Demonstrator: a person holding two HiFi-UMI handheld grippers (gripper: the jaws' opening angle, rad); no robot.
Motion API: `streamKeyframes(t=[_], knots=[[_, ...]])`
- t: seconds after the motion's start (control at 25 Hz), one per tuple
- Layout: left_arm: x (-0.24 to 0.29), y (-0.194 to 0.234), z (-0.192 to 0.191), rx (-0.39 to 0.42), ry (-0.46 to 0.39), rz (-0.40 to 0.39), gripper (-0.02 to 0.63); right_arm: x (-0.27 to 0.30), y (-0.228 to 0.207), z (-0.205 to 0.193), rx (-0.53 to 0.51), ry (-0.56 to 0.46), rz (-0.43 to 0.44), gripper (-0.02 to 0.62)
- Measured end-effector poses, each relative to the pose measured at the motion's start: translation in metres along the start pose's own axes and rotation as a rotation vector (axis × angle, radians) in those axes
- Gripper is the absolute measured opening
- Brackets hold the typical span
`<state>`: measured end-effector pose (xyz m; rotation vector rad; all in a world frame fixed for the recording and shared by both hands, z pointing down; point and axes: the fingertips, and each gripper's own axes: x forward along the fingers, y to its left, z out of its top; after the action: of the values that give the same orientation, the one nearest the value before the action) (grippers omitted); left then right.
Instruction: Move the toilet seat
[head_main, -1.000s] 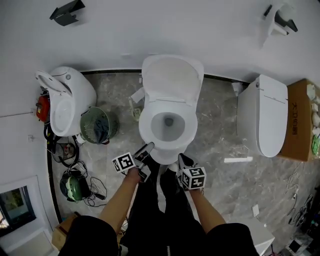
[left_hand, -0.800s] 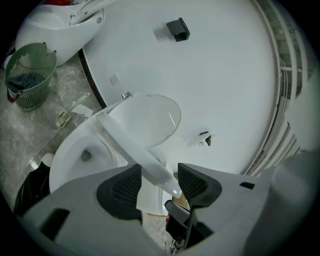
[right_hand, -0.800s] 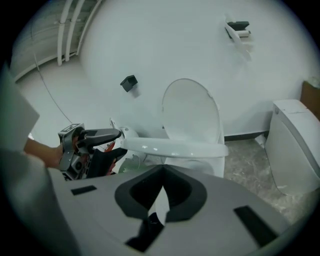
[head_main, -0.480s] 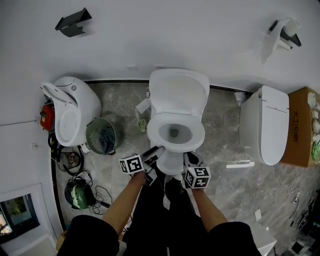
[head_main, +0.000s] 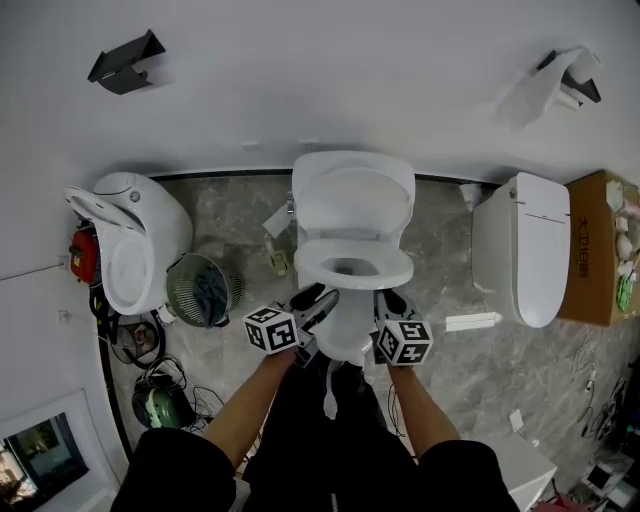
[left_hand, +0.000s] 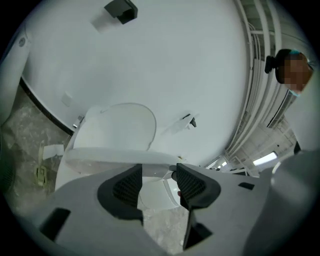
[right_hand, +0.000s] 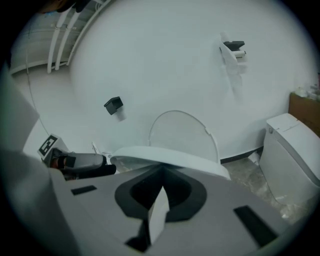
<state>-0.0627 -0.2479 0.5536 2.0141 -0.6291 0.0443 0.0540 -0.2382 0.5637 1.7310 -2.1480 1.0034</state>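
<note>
Toilet seat (head_main: 388, 275) tilted up off bowl (head_main: 345, 328) front rim. Right gripper (right_hand: 161, 176) closed, empty, tips under seat's front edge. Left gripper (left_hand: 159, 180) jaws apart, gripping nothing. Raise evenly toward lid (head_main: 352, 200), avoid slip.

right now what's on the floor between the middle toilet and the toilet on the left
In the head view, a round green basket stands there beside the left toilet; a small pale object lies nearer the middle toilet.
</note>
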Motion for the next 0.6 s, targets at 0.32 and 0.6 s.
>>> streamKeyframes(t=[0.32,0.6], knots=[[0.022,0.026,0.043,0.211,-0.005,0.178,0.06,0.029,-0.009,0.04,-0.021,-0.027,-0.024,0.005],[0.045,0.038,0.08,0.22,-0.05,0.237,0.003,0.057,-0.018,0.071,0.007,-0.065,-0.054,0.005]])
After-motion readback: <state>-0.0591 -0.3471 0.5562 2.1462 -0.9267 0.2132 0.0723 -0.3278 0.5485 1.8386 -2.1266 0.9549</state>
